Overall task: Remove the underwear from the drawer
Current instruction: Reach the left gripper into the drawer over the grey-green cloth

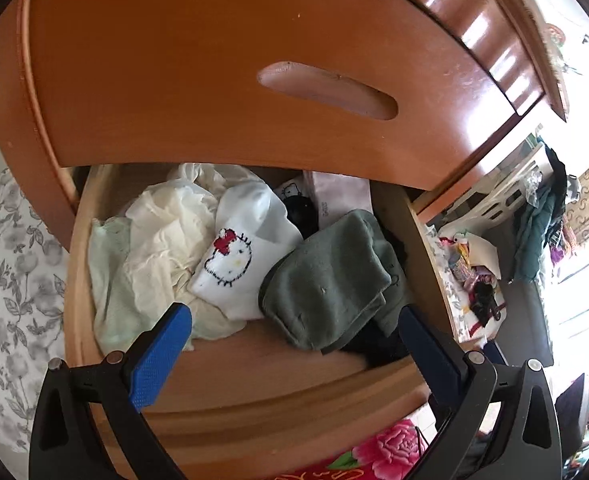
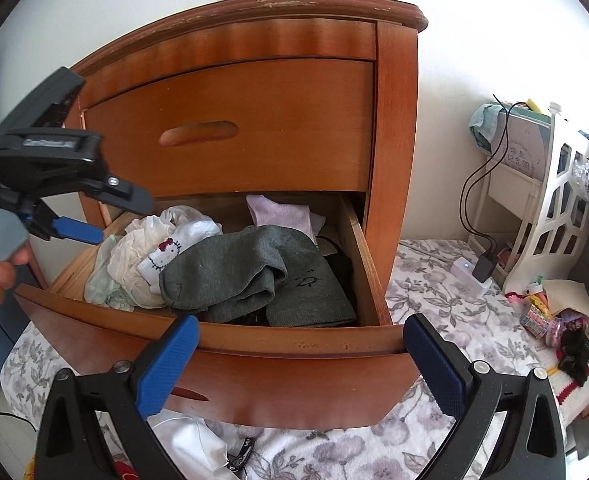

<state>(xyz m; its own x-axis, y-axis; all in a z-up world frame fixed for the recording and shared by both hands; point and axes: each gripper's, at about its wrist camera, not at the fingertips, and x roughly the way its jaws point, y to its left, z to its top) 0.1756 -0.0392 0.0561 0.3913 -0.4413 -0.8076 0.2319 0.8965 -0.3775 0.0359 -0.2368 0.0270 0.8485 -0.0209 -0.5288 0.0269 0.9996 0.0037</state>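
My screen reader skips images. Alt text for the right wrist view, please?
An open lower drawer of a wooden nightstand holds grey socks, a white cartoon-cat sock and pale crumpled garments. The open right tongs face it; the left tongs reach in.

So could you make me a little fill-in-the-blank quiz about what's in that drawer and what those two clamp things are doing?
1. The white sock shows a cartoon cat with a ____ bow.
2. The bottom drawer is ____, while the top drawer is shut.
3. Both the left gripper and the right gripper hold ____.
4. The grey-green socks lie to the ____ of the white sock in both views.

Missing words: red; open; nothing; right
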